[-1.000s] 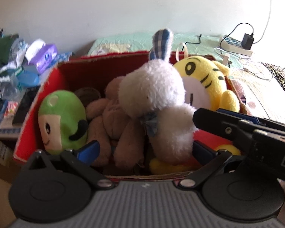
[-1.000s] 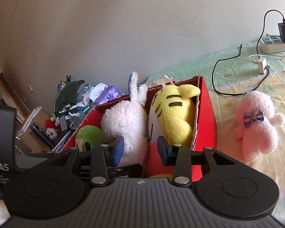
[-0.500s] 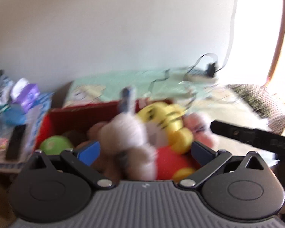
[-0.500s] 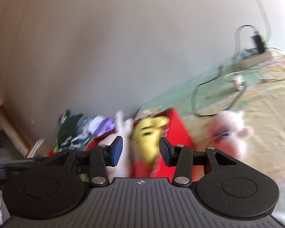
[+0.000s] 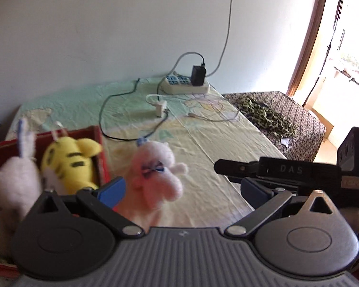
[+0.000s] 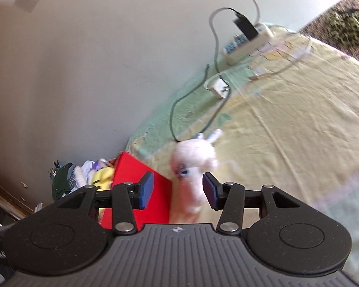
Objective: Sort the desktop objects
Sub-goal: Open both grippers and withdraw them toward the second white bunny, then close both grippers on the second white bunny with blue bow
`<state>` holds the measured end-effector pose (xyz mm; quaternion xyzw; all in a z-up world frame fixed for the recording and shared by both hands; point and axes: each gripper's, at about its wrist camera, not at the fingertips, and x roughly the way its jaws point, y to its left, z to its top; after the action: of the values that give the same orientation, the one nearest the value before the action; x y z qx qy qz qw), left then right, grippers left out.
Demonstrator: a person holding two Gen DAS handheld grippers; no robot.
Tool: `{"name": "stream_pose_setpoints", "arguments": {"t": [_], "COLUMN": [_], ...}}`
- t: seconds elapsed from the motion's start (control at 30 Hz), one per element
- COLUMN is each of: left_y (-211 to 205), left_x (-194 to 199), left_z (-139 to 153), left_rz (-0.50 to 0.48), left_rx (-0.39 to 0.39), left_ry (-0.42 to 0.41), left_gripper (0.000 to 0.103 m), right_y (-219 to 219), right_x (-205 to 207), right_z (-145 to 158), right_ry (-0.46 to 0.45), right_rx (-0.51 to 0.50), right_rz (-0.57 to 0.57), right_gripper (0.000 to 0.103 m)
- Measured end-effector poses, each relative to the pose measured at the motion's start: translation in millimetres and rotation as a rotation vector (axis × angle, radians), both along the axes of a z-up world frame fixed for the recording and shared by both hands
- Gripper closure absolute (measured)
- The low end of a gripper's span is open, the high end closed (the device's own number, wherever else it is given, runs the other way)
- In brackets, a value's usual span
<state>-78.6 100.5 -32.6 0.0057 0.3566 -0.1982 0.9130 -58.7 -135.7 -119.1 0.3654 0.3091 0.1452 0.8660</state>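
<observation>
Bed sheet (image 5: 203,148): red box (image 6: 141,179), pink plush (image 5: 155,179) beside it, power strip (image 5: 186,86) w/ cables.

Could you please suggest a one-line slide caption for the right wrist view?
Open right gripper lines up on the pink plush toy lying on the yellow sheet beside the red box.

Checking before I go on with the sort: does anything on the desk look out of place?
Yes: the pink plush sits alone on the tablecloth, just outside the red box that holds the yellow tiger plush and white rabbit plush. Both claws, left and right, are open and empty.
</observation>
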Motion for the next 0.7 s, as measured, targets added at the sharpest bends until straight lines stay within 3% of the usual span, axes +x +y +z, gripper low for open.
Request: {"name": "stream_pose_setpoints", "arguments": {"t": [0.23, 0.5, 0.7], "left_y": [-38, -52, -55], "left_x": [21, 60, 87], "left_z": [-39, -68, -91], "left_rz": [0.033, 0.136, 0.192], "left_rx": [0.078, 0.153, 0.212], "left_ry": [0.063, 0.065, 0.084], "left_gripper": [0.001, 0.001, 0.001], "right_y": [-39, -34, -32], "right_x": [30, 76, 109], "right_z": [-24, -33, -40], "right_ry": [0.102, 0.131, 0.159], "right_rx": [0.131, 0.11, 0.149], "right_rz": [0.074, 0.254, 0.309], "right_gripper": [0.049, 0.043, 0.043]}}
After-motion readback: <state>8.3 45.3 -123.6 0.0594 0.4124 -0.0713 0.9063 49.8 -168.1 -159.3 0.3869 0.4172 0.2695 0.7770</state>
